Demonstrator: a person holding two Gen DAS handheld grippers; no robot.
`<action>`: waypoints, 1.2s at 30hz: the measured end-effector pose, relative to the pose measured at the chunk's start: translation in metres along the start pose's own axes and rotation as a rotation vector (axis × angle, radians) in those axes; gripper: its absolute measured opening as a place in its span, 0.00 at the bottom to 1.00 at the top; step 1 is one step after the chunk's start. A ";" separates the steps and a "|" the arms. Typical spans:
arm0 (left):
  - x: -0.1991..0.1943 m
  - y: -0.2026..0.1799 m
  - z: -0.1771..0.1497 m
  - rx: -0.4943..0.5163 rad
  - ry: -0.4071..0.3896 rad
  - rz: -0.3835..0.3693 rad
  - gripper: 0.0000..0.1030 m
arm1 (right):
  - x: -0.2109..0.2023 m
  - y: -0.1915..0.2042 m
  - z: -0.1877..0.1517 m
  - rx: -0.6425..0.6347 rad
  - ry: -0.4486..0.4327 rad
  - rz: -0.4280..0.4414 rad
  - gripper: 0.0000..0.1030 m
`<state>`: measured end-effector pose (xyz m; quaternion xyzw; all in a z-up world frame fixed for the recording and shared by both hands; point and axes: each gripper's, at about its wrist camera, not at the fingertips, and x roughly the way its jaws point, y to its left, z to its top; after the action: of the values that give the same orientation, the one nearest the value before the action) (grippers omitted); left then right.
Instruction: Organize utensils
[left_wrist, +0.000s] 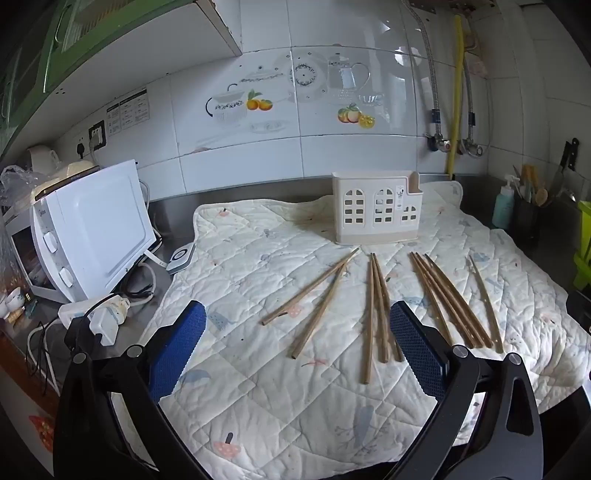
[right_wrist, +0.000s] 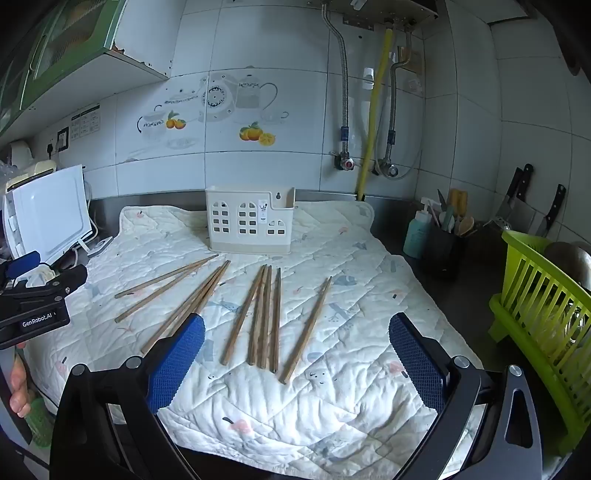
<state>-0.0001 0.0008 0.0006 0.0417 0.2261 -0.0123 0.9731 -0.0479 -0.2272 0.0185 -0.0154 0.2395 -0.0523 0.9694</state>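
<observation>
hiding part of the chopsticks (left_wrist: 376, 306), the left claw (left_wrist: 297, 345) gapes empty; right claw (right_wrist: 297, 350) likewise.

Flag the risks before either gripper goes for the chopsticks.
1. The chopsticks lie in tight bundles, so one pinch may take several or scatter the neighbours.
2. They lie flat on a soft quilted mat; fingertips could snag the fabric.
3. The holder looks light and stands free on the mat, so an off-centre insertion might tip it.

White tiled wall (right_wrist: 266, 173) with fruit decals, green cabinet (left_wrist: 33, 55), steel counter (right_wrist: 461, 295).
</observation>
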 end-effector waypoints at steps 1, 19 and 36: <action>0.000 0.000 0.000 -0.001 -0.002 -0.003 0.95 | 0.000 0.000 0.000 0.000 -0.002 0.002 0.94; -0.005 0.006 0.007 0.007 -0.005 0.008 0.95 | -0.001 -0.001 0.001 0.001 -0.003 0.000 0.94; -0.001 -0.001 0.002 0.010 -0.005 0.009 0.95 | 0.000 -0.001 0.001 -0.002 0.000 0.003 0.94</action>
<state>0.0000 0.0000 0.0022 0.0475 0.2232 -0.0091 0.9736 -0.0471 -0.2280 0.0194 -0.0159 0.2395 -0.0506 0.9695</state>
